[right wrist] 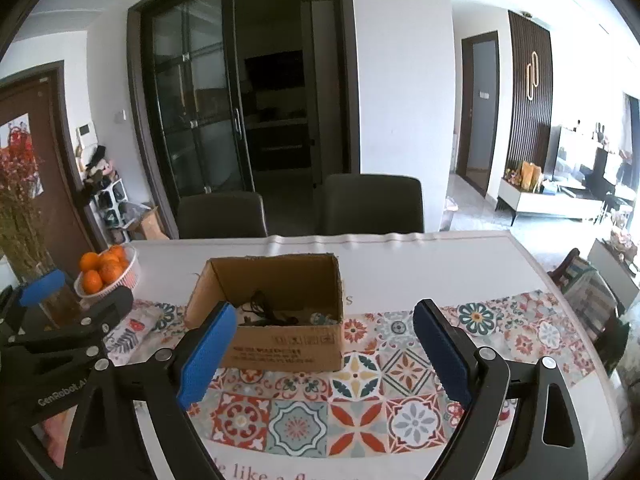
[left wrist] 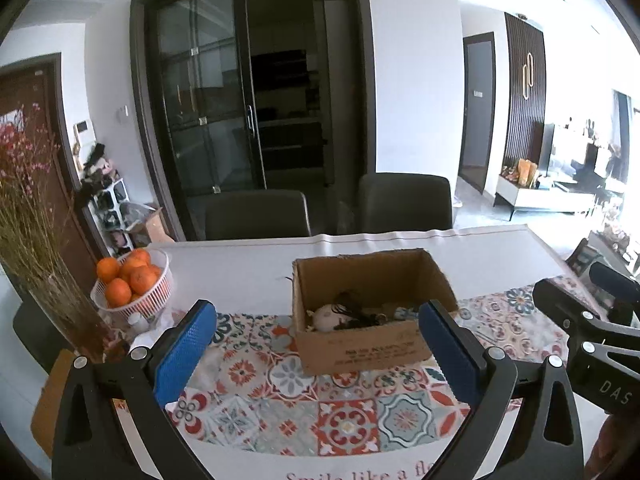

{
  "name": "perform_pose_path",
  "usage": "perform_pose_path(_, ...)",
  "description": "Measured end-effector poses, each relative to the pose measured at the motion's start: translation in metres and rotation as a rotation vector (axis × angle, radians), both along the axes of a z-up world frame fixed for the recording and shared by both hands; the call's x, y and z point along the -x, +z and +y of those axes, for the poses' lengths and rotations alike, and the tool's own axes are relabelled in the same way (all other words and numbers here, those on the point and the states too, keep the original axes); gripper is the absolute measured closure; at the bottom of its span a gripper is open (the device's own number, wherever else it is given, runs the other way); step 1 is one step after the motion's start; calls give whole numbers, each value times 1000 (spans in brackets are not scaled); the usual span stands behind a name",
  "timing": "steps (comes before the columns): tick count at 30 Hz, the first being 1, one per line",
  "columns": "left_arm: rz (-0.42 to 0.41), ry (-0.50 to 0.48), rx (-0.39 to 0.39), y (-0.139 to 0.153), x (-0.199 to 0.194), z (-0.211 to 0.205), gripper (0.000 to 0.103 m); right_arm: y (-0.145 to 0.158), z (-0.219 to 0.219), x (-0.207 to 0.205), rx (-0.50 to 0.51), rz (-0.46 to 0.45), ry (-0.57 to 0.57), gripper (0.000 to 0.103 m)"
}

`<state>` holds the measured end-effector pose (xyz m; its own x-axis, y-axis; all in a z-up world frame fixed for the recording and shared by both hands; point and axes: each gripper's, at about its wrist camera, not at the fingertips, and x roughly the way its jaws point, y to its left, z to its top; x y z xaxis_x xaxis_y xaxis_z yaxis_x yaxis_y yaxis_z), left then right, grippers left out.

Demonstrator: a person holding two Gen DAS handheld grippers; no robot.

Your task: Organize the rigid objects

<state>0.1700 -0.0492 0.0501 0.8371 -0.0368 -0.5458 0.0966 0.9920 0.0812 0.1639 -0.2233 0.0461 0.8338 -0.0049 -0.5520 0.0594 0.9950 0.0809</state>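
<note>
A dining table (left wrist: 248, 268) fills the lower half of both wrist views, covered with a white cloth and a runner of colourful patterned tiles (right wrist: 360, 412).

A brown cardboard box (left wrist: 372, 344) stands open-topped on the runner, near the middle of the table. Inside it lie small items: a pale rounded object (left wrist: 326, 316), a dark tangle that looks like cords (right wrist: 264, 312), and other pieces too small to identify.

The left gripper (left wrist: 318, 354) hovers above the runner on the near side of the box. Its 2 blue-padded fingers (left wrist: 186, 354) are spread wide apart with nothing between them; the box shows through the gap, apart from the pads.

The right gripper (right wrist: 326, 356) hovers beside it, also on the near side of the box. Its 2 blue pads (right wrist: 440, 354) are likewise spread, gripping nothing. In the right wrist view the box sits toward the left pad.

At the table's left edge stands a white basket of oranges (left wrist: 128, 280), next to a glass vase of dried stems (left wrist: 36, 216). 2 dark chairs (left wrist: 404, 202) face the far side of the table, before a dark glass sliding door (left wrist: 208, 92).
</note>
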Motion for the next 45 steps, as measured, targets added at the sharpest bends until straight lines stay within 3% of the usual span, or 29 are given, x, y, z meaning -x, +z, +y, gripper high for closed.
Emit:
perform_pose_path(6,8,-8,34,3,20,1,0,11,3,25,14,-47,-7,10)
perform_pose_path(18,-36,-7,4,15,45,3,0,14,4,46,-10,-57,9,9)
perform_pose_path(45,-48,-10,10,20,49,3,0,20,1,56,6,-82,3,9)
